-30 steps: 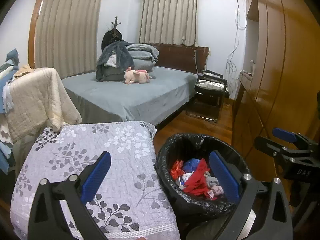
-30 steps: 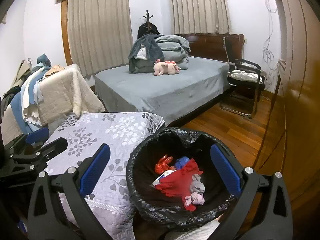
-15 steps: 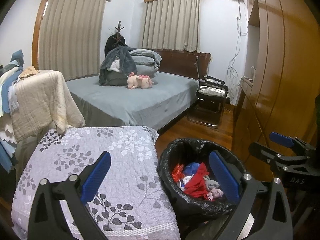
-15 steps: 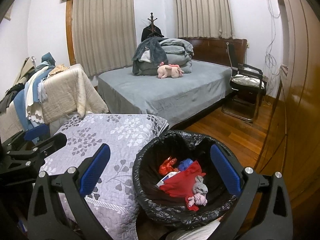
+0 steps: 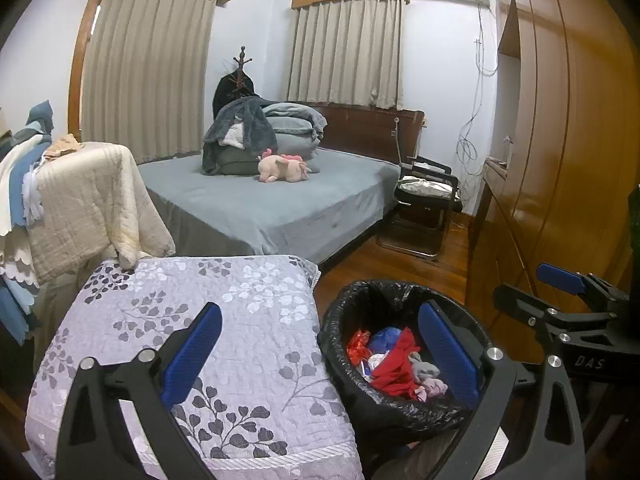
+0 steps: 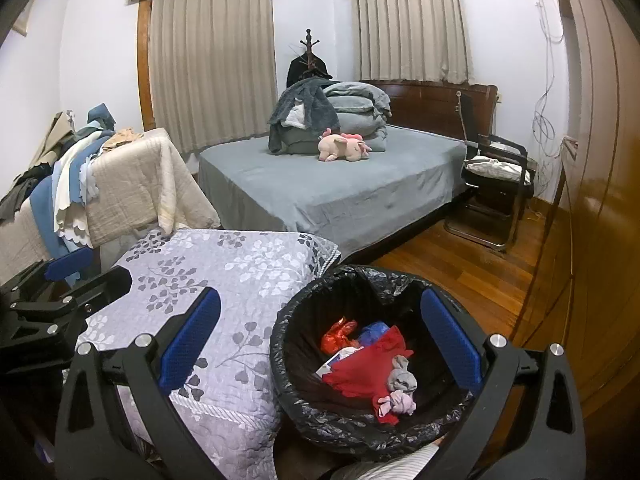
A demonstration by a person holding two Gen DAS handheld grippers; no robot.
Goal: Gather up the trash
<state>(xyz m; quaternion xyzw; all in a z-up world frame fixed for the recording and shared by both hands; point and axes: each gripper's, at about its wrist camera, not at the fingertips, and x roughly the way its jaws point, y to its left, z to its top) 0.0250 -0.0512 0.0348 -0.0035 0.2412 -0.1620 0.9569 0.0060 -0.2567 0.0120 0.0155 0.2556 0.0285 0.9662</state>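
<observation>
Two grippers hang in the air over the near end of the room, each with its blue-padded jaws spread wide and nothing between them. The left gripper is above the edge where the quilted, leaf-printed cover meets the trash bin, with one pad over the cover and the other over the bin's mouth. The right gripper straddles the bin in the same way, with its left pad over the cover. Each shows up at the side of the other's view: the right gripper at the far right, the left gripper at the far left.

The bin stands upright on the wood floor, just beside the covered surface, its mouth facing up and lined with a black bag crumpled over the rim. Inside lies the trash: a red cloth, a shiny red wrapper, something blue, and a greyish-pink wad on top. The heap has no clear long axis.

Beyond, a bed with a grey sheet carries folded bedding and a pink plush toy. A black chair stands beside it, and wooden wardrobe doors run along the right wall.
</observation>
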